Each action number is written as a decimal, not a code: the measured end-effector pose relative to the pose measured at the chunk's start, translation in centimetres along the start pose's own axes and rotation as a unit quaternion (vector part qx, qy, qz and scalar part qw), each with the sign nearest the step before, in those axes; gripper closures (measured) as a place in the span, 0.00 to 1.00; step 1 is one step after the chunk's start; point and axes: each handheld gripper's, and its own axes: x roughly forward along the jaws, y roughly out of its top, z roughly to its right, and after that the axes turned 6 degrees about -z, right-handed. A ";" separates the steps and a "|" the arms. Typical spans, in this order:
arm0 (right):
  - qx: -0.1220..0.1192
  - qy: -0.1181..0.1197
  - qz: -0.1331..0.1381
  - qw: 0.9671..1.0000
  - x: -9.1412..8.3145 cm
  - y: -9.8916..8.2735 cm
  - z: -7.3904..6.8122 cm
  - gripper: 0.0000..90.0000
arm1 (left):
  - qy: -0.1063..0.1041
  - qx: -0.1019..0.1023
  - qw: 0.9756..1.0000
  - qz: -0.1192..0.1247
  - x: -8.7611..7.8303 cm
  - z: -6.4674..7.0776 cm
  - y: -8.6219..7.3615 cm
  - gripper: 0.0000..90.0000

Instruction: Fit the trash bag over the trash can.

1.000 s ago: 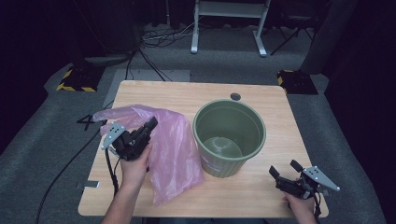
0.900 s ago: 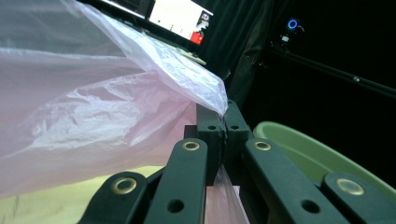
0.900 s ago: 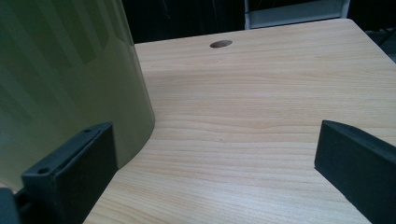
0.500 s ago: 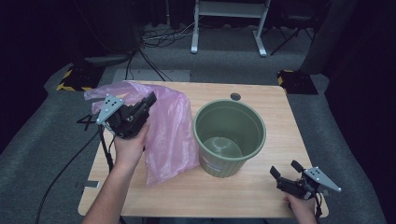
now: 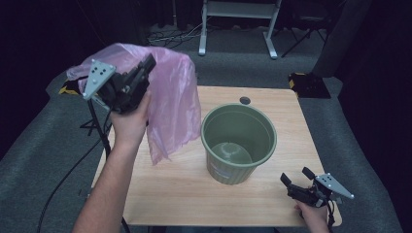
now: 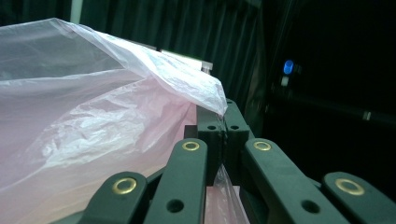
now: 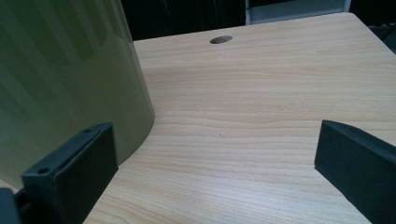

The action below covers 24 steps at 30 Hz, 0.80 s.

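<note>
Here the left hand-held gripper (image 5: pixel 145 65) is raised above the left edge of the tabletop (image 5: pixel 184 184), its 2 jaws pressed together on a fold of the pink plastic bag (image 5: pixel 170 97). In the left gripper view the thin film is pinched between the pads (image 6: pixel 219 135) and billows out to the left. The bag hangs free in the air, its lower edge dangling over the tabletop just beside the green bin (image 5: pixel 239 143) without clearly touching it. The bin stands upright near the middle of the tabletop, open at the top. The right hand-held gripper (image 5: pixel 297 177) rests low at the near right corner, jaws spread wide with nothing between them; its own view has the bin's wall (image 7: pixel 60 79) just beside 1 jaw.
</note>
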 end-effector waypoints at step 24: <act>0.007 0.009 -0.002 1.000 -0.2 -0.3 0.5 0.00 | -0.094 0.001 0.995 -0.033 8.4 9.0 -2.9 0.99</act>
